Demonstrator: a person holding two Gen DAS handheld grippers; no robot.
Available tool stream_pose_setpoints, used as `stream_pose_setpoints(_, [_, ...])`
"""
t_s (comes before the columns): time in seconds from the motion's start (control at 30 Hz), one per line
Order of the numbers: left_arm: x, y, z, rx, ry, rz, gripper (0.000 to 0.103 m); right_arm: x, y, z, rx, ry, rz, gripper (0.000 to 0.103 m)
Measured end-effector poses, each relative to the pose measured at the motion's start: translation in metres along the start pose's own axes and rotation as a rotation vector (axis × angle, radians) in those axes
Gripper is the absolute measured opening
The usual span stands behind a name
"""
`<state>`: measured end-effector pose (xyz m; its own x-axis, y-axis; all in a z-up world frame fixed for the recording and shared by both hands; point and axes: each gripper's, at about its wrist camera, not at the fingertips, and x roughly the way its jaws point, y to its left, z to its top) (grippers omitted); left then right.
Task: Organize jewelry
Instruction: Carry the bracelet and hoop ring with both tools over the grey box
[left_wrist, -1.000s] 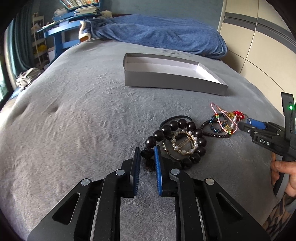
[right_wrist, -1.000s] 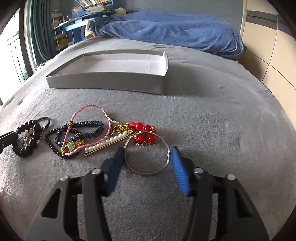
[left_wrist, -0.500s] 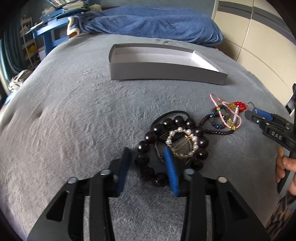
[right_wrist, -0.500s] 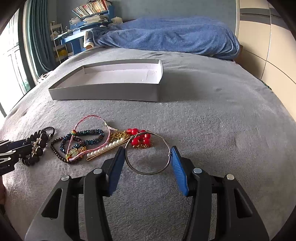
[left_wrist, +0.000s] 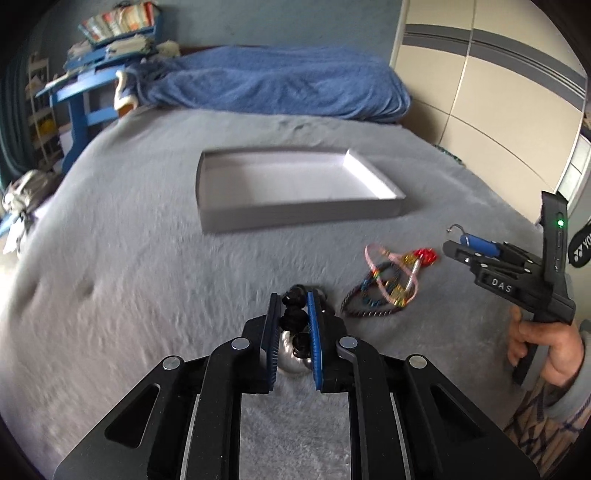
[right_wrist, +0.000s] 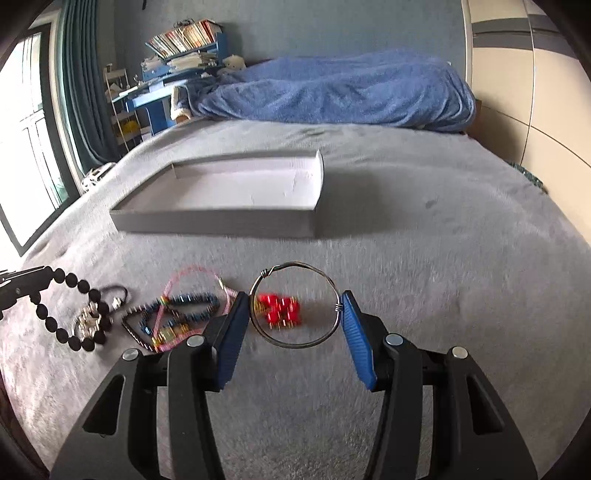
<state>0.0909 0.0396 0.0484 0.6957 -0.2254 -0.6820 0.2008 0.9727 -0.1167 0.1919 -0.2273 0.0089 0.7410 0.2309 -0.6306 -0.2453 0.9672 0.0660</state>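
My left gripper (left_wrist: 291, 325), jaws just closed, clamped the black bead bracelet (right_wrist: 70, 295). My right gripper (right_wrist: 295, 317) clamped the wire bangle (right_wrist: 295, 304) across its width. The open grey box (right_wrist: 221, 218) lay ahead of both, nearer the left.

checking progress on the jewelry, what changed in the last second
The left gripper has just closed on the black bead bracelet and is lifting one side of it. The right gripper has raised the wire bangle off the bed. The tray and the remaining jewelry pile stayed put.
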Motion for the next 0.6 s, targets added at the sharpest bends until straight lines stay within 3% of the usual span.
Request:
stream_pose_setpoints(0.3, [-0.015, -0.004, 0.059, 0.08, -0.064, 0.008, 0.015, -0.009, 0.007, 0.058, -0.055, -0.05, 0.029, 0.05])
stream_pose_setpoints(0.6, [0.01, -0.005, 0.118, 0.127, -0.112, 0.007, 0.015, 0.026, 0.02, 0.096, -0.061, -0.022, 0.074, 0.05])
